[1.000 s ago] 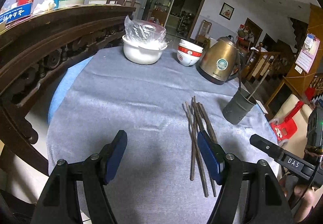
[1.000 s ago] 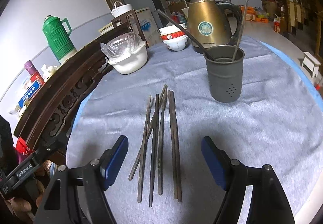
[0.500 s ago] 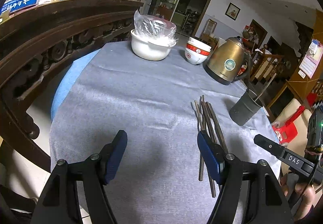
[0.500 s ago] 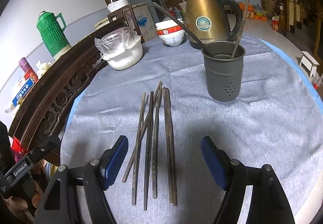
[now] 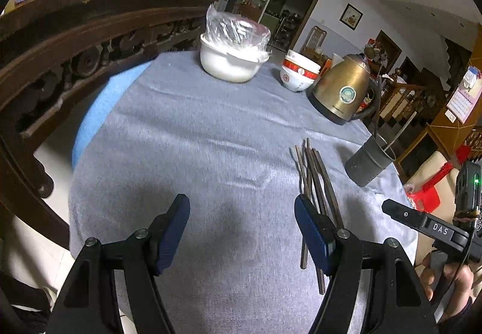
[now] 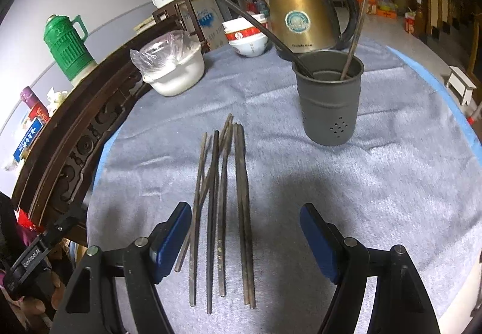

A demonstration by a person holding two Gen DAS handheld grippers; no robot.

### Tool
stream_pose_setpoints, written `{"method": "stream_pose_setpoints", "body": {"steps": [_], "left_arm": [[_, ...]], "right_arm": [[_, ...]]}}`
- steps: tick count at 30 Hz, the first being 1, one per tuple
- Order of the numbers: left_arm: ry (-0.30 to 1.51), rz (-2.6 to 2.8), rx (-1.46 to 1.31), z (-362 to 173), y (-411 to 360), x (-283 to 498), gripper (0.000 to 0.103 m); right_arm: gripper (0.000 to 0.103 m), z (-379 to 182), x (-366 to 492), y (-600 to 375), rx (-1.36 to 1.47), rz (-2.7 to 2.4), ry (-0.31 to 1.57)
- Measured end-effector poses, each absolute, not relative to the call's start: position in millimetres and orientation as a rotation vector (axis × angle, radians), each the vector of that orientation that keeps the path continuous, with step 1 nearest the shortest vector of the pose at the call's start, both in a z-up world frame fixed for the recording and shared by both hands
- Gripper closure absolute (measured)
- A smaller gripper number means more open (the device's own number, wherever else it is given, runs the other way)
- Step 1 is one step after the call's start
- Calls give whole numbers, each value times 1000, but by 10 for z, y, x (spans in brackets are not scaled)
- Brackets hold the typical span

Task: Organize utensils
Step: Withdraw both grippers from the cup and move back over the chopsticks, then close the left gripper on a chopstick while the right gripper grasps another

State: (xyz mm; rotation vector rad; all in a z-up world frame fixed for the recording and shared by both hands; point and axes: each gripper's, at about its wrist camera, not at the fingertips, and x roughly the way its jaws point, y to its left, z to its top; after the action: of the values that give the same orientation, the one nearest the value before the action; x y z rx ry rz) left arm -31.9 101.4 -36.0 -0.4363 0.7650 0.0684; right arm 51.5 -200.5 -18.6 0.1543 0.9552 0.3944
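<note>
Both tongs are spread and empty: the right gripper (image 6: pixel 245 239) has come down and forward, so the loose chopsticks (image 6: pixel 224 201) on the grey cloth now lie between its pads, near left of the grey utensil holder (image 6: pixel 330 99). The left gripper (image 5: pixel 242 231) has drawn back beside them. A pickup looks next; two sticks already stand in the holder.

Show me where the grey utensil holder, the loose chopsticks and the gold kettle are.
grey utensil holder (image 6: pixel 330 99): right wrist view, middle of its outer wall.
loose chopsticks (image 6: pixel 224 201): right wrist view, mid-length of the bundle on the cloth.
gold kettle (image 6: pixel 296 14): right wrist view, front of its body.
</note>
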Motion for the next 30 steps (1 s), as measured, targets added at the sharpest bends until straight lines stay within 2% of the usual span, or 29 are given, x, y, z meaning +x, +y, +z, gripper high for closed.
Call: {"method": "stream_pose_setpoints", "body": {"steps": [4,6,8,13,16,21,30], "left_arm": [[800,52,-436,-448,961,-235,30],[814,47,-429,-478,925,-200,30],[821,42,-427,-495,897,-181,30],[839,50,-422,-541,886,-166,30],[849,52,-424,-553,897,-143,30],[853,49,-409,-542,890,-103,30],[868,5,-391,-549,727,92,30]], "right_arm": [[27,-256,631,-2022,141,399,1005],[33,-318,728,-2003,128,403,1037],[46,-358,812,-1969,137,414,1064],[64,-481,1086,-1746,111,459,1126],[64,-589,1222,-1618,92,457,1158],[71,-787,1284,-1583,52,411,1206],[71,-735,1297,-1611,27,397,1193]]}}
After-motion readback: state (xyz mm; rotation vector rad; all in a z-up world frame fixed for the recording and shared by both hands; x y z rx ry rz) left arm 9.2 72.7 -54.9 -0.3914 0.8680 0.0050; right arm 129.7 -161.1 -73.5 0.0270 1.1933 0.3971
